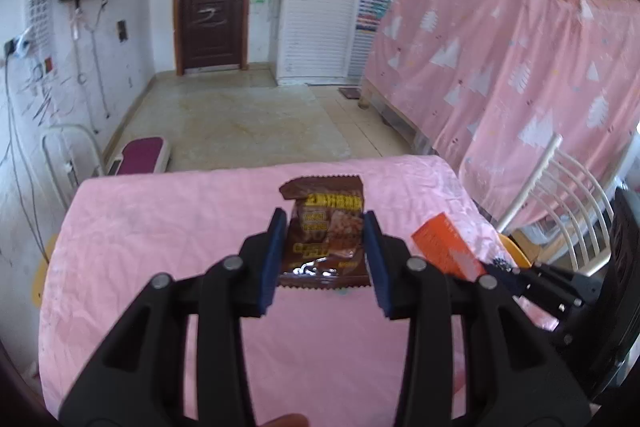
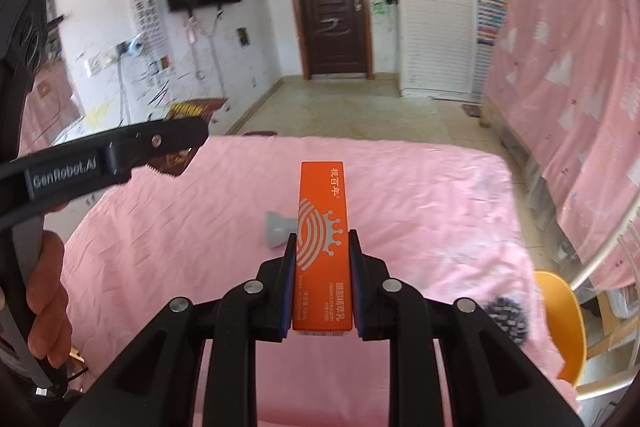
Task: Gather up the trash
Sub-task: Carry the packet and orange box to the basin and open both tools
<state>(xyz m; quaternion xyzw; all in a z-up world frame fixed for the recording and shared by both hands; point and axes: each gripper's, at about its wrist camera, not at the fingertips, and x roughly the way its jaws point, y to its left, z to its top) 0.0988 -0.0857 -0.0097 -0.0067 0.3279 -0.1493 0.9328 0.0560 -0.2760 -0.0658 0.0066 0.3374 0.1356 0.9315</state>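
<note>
My left gripper (image 1: 325,259) is shut on a brown snack wrapper (image 1: 326,233), held upright above the pink-covered table (image 1: 160,227). My right gripper (image 2: 322,279) is shut on a narrow orange box (image 2: 323,227), held lengthwise between the blue pads above the same table (image 2: 420,207). The orange box also shows in the left wrist view (image 1: 446,247), to the right of the wrapper. The left gripper's black body (image 2: 104,155) and the wrapper's edge (image 2: 176,163) show at the left of the right wrist view.
A grey cap-like object (image 2: 278,229) lies on the table behind the orange box. A dark speckled object (image 2: 506,319) lies near the table's right edge. An orange chair (image 2: 564,323) and a white rack (image 1: 560,211) stand to the right. Pink curtains (image 1: 500,67) hang beyond.
</note>
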